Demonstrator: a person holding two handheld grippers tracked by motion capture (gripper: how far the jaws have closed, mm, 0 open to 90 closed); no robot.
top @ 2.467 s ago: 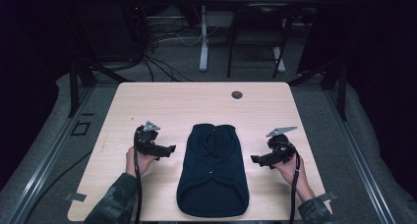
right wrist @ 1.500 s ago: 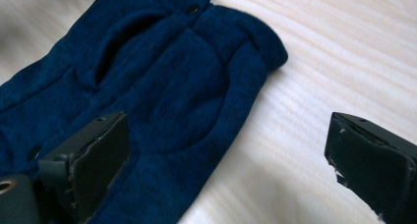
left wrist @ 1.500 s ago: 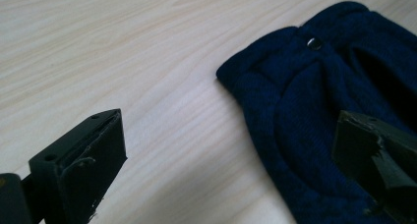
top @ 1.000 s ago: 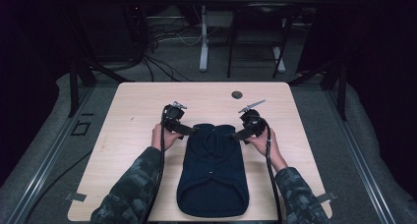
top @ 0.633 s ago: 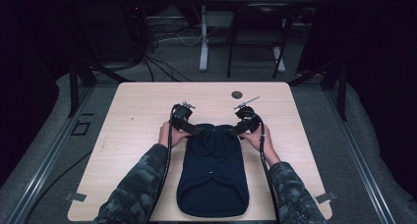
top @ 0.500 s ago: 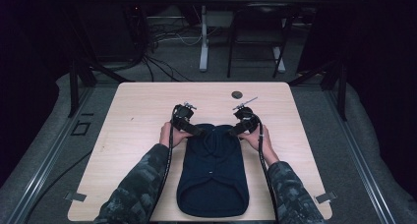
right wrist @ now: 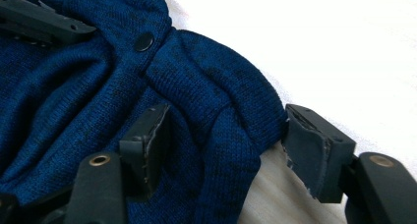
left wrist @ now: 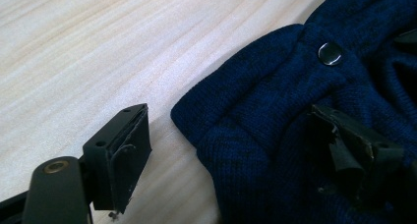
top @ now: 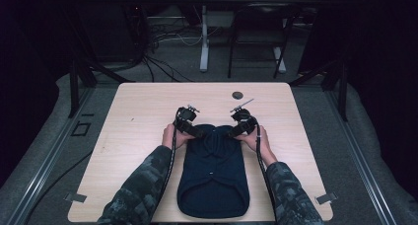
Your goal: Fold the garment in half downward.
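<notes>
While both jaws have just been closing, a person brings two handheld grippers down on the far corners of a dark blue knitted garment [top: 213,173] spread on a pale wooden table [top: 138,116]. In the left gripper view, the left gripper [left wrist: 236,150] stands fairly wide: one jaw rests on bare wood just outside the fabric's folded corner, the other lies on the knit, and a gap still separates the outer pad from the cloth. Just ahead of that gripper sits a metal snap button [left wrist: 330,53]. In the right gripper view, the right gripper [right wrist: 226,140] straddles the opposite corner at a middling width, one pad on top of the garment and the other at its edge, apparently just touching it, though the contact is hard to judge. From the high view, the left gripper [top: 190,129] and right gripper [top: 240,129] face inward, near each other, with the garment stretching back from them toward the person. A small dark disc [top: 238,94] lies on the table beyond the right gripper.
</notes>
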